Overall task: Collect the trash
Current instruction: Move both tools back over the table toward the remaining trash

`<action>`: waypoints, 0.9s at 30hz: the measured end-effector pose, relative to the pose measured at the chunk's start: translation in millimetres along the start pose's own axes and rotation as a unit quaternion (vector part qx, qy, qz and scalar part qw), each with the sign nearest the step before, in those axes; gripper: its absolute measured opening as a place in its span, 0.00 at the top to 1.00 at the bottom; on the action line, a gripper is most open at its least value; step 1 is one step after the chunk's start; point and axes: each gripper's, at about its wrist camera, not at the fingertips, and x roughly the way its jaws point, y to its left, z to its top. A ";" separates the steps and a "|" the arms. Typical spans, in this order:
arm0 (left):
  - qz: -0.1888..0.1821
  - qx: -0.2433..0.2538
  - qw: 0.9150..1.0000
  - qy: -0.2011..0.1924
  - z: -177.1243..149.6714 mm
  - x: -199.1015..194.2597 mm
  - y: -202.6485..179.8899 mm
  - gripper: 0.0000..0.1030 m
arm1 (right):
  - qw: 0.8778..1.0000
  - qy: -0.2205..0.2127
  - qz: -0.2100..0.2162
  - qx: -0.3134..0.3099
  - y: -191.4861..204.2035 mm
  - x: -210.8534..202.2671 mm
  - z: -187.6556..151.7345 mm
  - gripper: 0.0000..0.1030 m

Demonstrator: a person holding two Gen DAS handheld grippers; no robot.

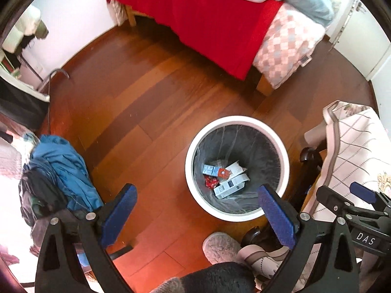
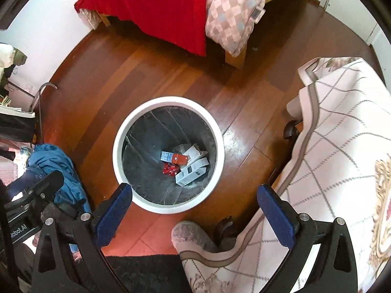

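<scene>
A round white trash bin [image 1: 286,171] with a dark liner stands on the wooden floor; it also shows in the right wrist view [image 2: 117,151]. At its bottom lie several small boxes and wrappers [image 1: 226,179], white, blue, orange and red, also seen in the right wrist view [image 2: 187,164]. My left gripper [image 1: 198,216] is open and empty, held high above the floor with the bin just beyond its right finger. My right gripper [image 2: 195,213] is open and empty, above the bin's near edge. The right gripper's body [image 1: 361,202] shows at the left wrist view's right edge.
A bed with a red blanket [image 1: 207,22] and checked quilt [image 2: 232,12] stands at the far side. A chair draped with a white patterned cloth [image 2: 342,146] is on the right. Blue clothes [image 1: 63,166] pile up on the left. A grey slipper [image 2: 190,236] is near the bin.
</scene>
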 end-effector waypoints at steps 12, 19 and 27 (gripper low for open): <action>-0.013 0.030 0.996 -0.079 -20.3 -98.0 -17.5 0.02 | 0.995 -0.095 0.016 0.009 -9.8 -115.7 -33.9 0.00; -0.017 0.041 0.992 -0.116 -35.8 -148.4 -28.5 0.02 | 0.988 -0.143 0.054 0.026 -25.0 -176.8 -61.6 0.00; -0.030 0.077 0.986 -0.142 -56.7 -180.9 -90.7 0.02 | 0.972 -0.177 0.121 0.099 -83.0 -234.1 -113.6 0.00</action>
